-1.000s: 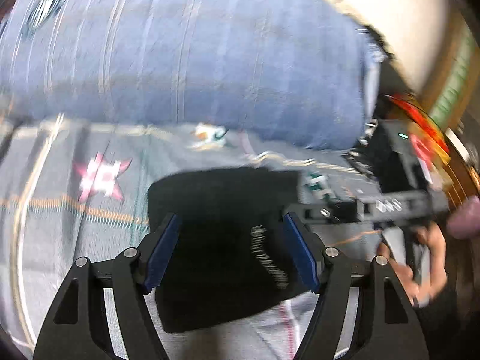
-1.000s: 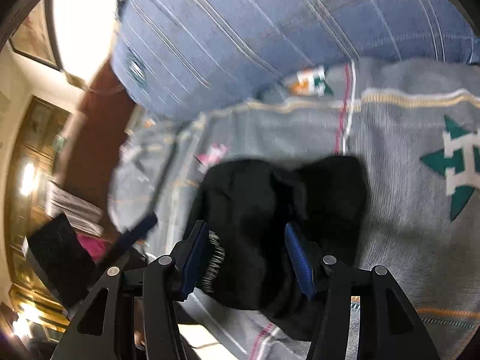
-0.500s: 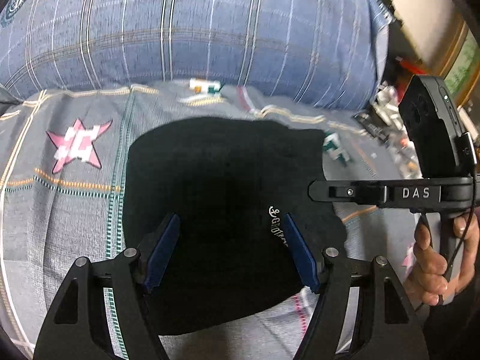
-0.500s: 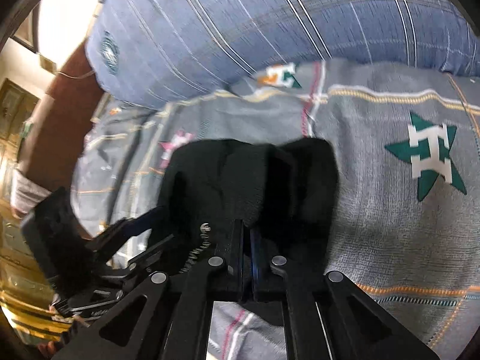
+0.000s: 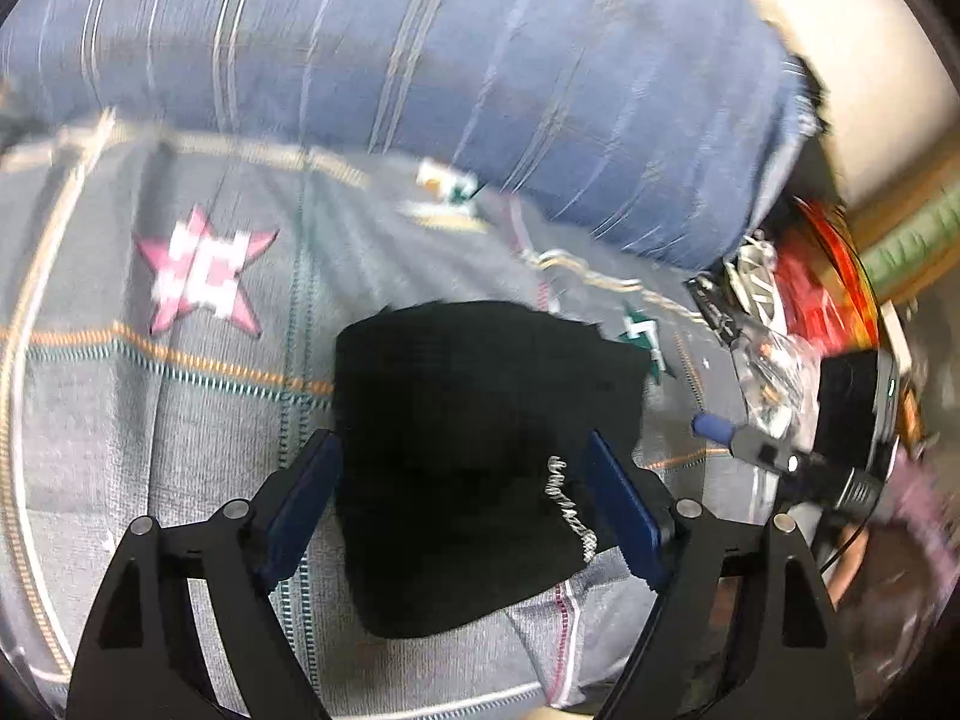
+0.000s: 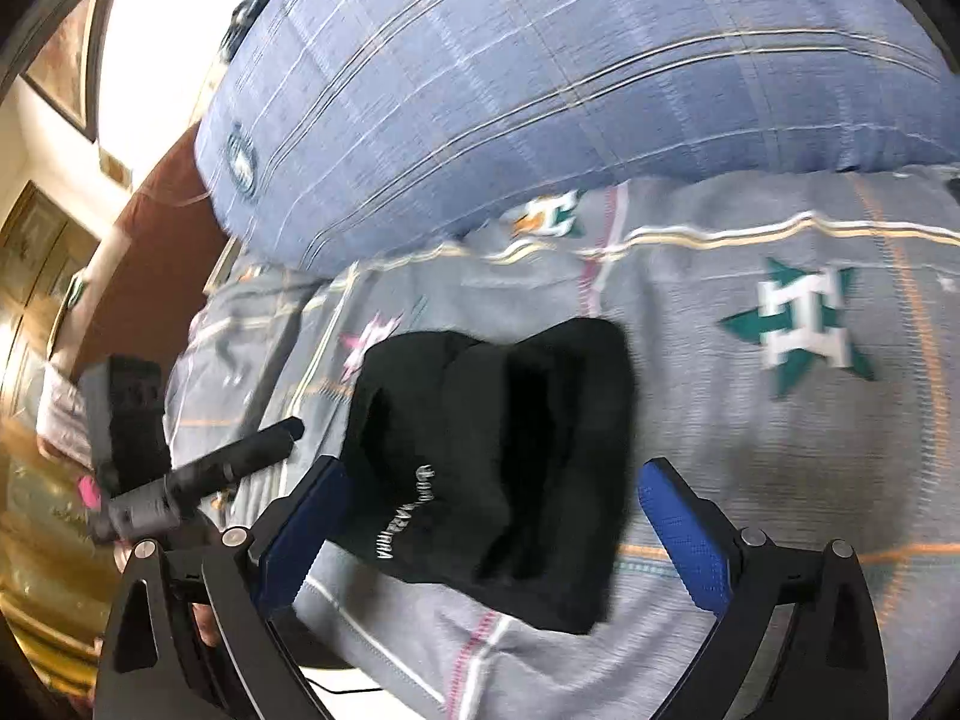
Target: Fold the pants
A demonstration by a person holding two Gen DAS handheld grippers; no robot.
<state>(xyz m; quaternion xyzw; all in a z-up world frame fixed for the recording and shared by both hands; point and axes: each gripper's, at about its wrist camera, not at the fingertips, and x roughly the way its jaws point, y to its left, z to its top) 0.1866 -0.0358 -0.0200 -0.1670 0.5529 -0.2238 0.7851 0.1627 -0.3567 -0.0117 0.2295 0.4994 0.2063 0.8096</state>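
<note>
The black pants lie folded into a compact rectangle on the grey patterned bedspread, white lettering near one edge. In the right wrist view the pants show layered folds. My left gripper is open, above the near part of the pants, holding nothing. My right gripper is open and empty, hovering over the near edge of the pants. The right gripper also shows at the right of the left wrist view, and the left gripper at the left of the right wrist view.
A large blue plaid pillow lies across the back of the bed, also in the right wrist view. Cluttered items and a red object sit past the bed's right side. A brown headboard and wooden furniture stand at the left.
My right gripper was shut over the pants half a second ago and has opened and pulled back. My left gripper has drawn back from the pants, staying open.
</note>
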